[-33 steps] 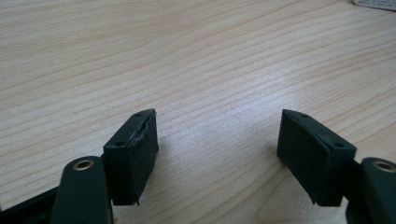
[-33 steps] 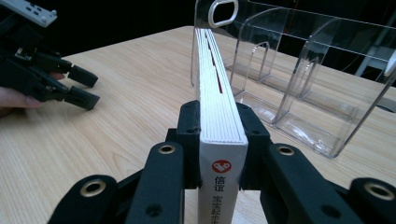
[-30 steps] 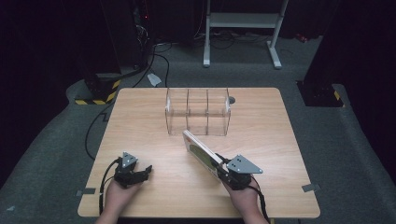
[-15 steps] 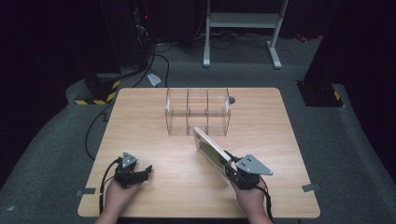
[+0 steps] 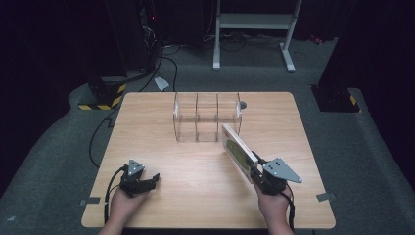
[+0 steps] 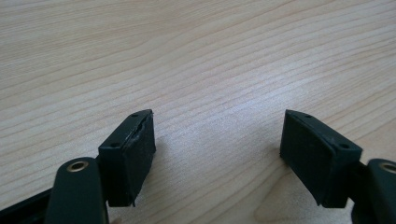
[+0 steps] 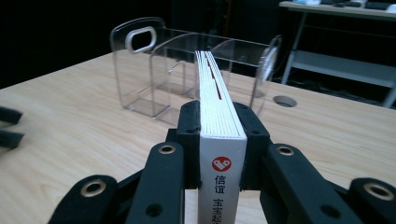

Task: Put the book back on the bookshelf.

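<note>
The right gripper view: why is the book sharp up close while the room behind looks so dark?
Right gripper view: the book in the tongs is crisp, the clear organizer glints, the background is unlit. High view: light falls on the table, the floor around stays dim. Left gripper view: soft sheen on the wood, tongs' near edges slightly blurred.

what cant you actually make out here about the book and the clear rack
- Book title: in the right gripper view the spine print is cut off by the bottom edge; in the high view the cover is too small to read.
- Clear rack dividers: glare and see-through walls blur them in the right gripper view.
- Right gripper pads: hidden behind the book.
</note>
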The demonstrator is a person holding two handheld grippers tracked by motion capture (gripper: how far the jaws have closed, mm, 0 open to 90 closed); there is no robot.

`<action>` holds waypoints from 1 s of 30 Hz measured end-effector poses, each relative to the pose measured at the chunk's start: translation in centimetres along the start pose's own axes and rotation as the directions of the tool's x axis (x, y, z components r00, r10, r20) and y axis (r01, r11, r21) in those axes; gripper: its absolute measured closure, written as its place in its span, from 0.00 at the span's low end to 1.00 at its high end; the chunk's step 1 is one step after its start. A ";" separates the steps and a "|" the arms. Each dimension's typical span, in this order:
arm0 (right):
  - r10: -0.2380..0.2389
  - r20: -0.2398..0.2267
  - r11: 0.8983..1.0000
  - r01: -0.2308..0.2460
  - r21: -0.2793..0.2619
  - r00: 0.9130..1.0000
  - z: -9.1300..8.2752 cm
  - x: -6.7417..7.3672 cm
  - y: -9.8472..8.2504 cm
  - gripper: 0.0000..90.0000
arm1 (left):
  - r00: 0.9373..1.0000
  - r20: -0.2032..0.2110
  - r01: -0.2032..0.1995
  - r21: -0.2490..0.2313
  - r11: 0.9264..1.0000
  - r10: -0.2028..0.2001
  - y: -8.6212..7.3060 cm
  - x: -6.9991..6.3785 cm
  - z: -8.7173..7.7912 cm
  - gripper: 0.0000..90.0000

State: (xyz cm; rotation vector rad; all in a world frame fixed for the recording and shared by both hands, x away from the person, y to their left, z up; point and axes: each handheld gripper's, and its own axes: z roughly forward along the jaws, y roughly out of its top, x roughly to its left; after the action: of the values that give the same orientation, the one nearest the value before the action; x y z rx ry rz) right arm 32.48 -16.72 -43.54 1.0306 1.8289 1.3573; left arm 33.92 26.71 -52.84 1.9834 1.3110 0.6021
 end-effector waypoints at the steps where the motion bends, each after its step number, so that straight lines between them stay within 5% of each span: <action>1: -0.003 0.008 1.000 0.003 0.001 1.000 0.1 -0.1 0.1 0.84 | 1.000 0.000 0.000 0.000 1.000 0.000 0.0 0.0 0.0 0.30; 11: -0.005 0.070 0.999 0.007 -0.033 0.998 2.5 -0.6 2.3 0.84 | 1.000 0.000 0.001 0.001 1.000 -0.001 0.0 0.0 0.0 0.30; 30: -0.005 0.107 1.000 0.008 -0.028 0.994 8.8 -0.2 4.0 0.84 | 1.000 0.002 -0.001 -0.001 1.000 0.001 0.0 0.0 0.0 0.29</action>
State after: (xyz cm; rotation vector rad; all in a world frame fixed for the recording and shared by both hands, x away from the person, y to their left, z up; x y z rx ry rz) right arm 40.84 -12.08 -42.07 1.0619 1.7283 1.2952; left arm 33.93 26.71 -52.85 1.9835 1.3085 0.6004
